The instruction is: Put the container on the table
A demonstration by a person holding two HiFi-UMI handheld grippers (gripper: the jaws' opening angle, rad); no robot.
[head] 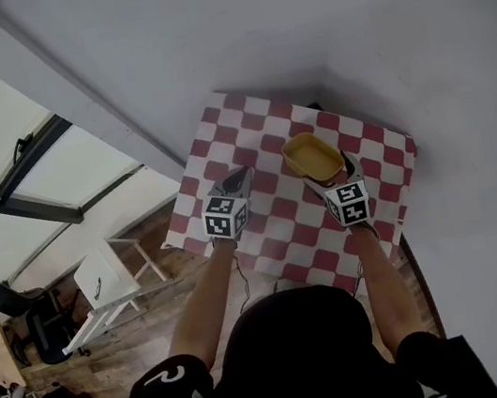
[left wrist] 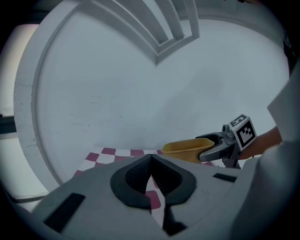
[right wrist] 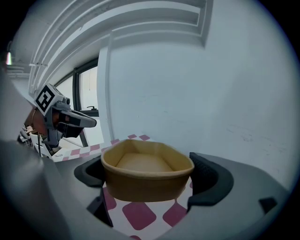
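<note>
Between the right tongs [right wrist: 147,180], whose pads press against its two side walls, sits the yellow container [right wrist: 143,161], empty and roughly level. Checks show beneath its base in the right gripper view, so it seems to hang just above the cloth rather than rest on it, though the wide lens makes that gap hard to judge. The left tongs [left wrist: 151,180] are clenched together on nothing, apart from the container and over the left part of the red-and-white checked tabletop [head: 280,216]. Beyond the far edge rises a white wall [head: 294,23]. The carry looks nearly done: the container is over the tabletop's far right part. Lowering it flat and letting go are still left.
</note>
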